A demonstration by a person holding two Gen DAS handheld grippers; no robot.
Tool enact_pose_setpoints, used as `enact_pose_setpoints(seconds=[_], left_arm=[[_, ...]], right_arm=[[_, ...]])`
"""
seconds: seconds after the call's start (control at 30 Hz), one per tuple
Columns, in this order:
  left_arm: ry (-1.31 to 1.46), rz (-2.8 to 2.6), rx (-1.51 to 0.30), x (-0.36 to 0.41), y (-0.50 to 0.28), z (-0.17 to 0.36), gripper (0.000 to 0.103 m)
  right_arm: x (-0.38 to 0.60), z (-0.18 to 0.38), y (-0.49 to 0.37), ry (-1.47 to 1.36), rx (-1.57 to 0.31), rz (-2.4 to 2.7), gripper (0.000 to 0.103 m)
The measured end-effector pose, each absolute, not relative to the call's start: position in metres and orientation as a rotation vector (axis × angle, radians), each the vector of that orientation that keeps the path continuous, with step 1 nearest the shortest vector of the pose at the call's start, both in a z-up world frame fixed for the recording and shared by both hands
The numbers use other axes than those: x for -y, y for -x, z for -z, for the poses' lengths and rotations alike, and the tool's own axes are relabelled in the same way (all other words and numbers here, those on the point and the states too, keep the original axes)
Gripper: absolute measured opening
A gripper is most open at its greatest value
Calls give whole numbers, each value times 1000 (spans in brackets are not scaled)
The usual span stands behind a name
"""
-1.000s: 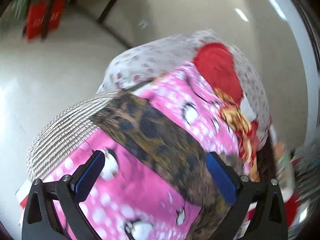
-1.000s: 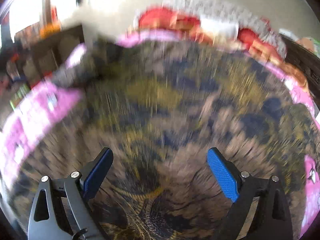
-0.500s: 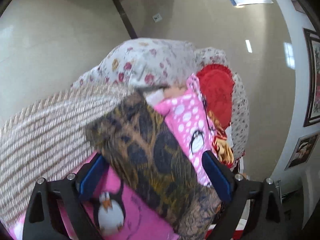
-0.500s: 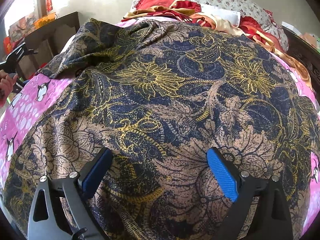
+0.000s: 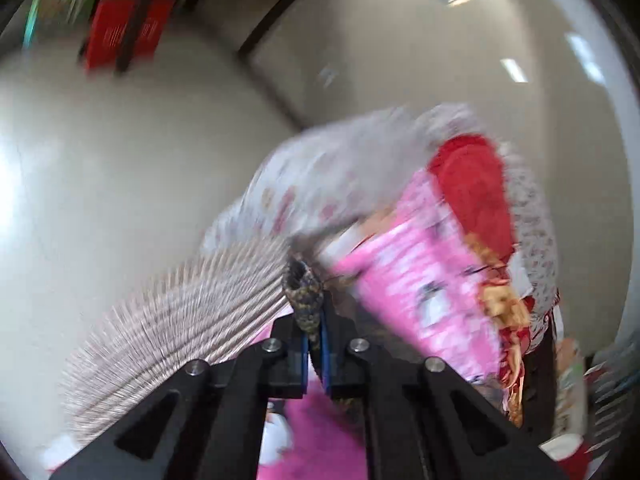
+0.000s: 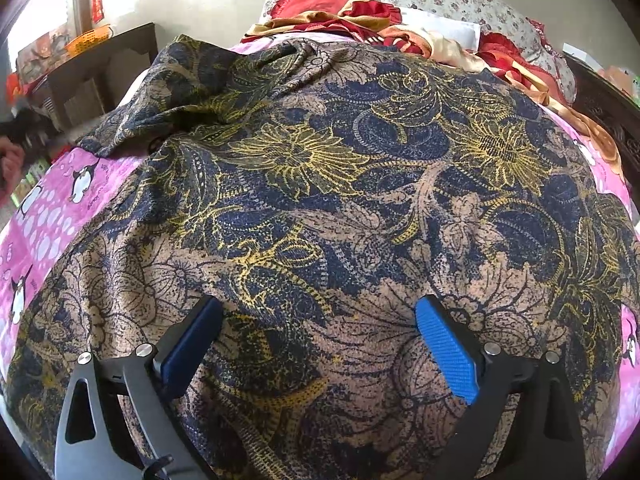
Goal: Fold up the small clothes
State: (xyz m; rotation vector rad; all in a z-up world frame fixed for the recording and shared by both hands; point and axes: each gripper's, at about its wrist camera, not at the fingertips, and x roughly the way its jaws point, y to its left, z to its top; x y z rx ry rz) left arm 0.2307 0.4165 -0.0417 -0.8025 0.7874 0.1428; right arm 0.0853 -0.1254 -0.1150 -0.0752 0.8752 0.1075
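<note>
So the left gripper (image 5: pixel 315 344) is clamped tight on a bunched-up corner of the floral garment (image 5: pixel 303 294), its blue pads (image 5: pixel 325 354) squeezed together with a wad of that dark blue, tan and yellow cloth sticking out just past the tips. That view is pretty smeared, so I can't make out much detail around it, but just off to the left of the gripper there's a striped beige fabric (image 5: pixel 180 312) fanning out, and below and to the right of it is the pink penguin-print bedsheet (image 5: pixel 416 280). Further out ahead of the fingers sits a flowery pillow (image 5: pixel 320 184) and a red cushion (image 5: pixel 472 188). Over on the other side, the right gripper (image 6: pixel 318 332) is wide open, hanging right over the floral garment (image 6: pixel 340 200), which is spread flat across the bed and fills nearly everything in front of it. Nothing is pinched between its fingers (image 6: pixel 448 352); the cloth just lies under and between them, and I can't tell if the tips actually touch it. The far left corner of the garment is rumpled and lifted a bit, out toward a person's hand (image 6: pixel 10 166) at the left edge. The pink sheet (image 6: pixel 44 216) peeks out either side of the gripper, with red and gold bedding (image 6: pixel 352 12) piled up beyond the garment.
</note>
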Motion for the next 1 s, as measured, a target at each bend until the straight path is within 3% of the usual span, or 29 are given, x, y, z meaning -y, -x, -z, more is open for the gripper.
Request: enact_pose_setpoints(seconds=[0.1,0.27,0.37,0.57,0.73,0.9,1.0], left_arm=[[642,-200,-632,-418,-204,-41,5],[500,-141,-556,-381,-188,-103,5],[442,33,-556,-311,-196,-112,5],[323,443,-632,-107,-215,-63,5],[296,610,-796,25,-218,21,5],[235,603,-968,65,-204,89,20],[154,612,-970,60,-175,93,31]], right_arm=[[125,116,-87,78,-874,-104,85],[124,115,-89,79,-896,-106,86],[133,103,-89,39,-946,-128,72],[192,45,-73,-39,-877,-79,71],[249,16,-63,-38,-832,-4,71],[264,14,-75,-50,-777,-54,71],[258,24,-95,-83,-750,-146,71]])
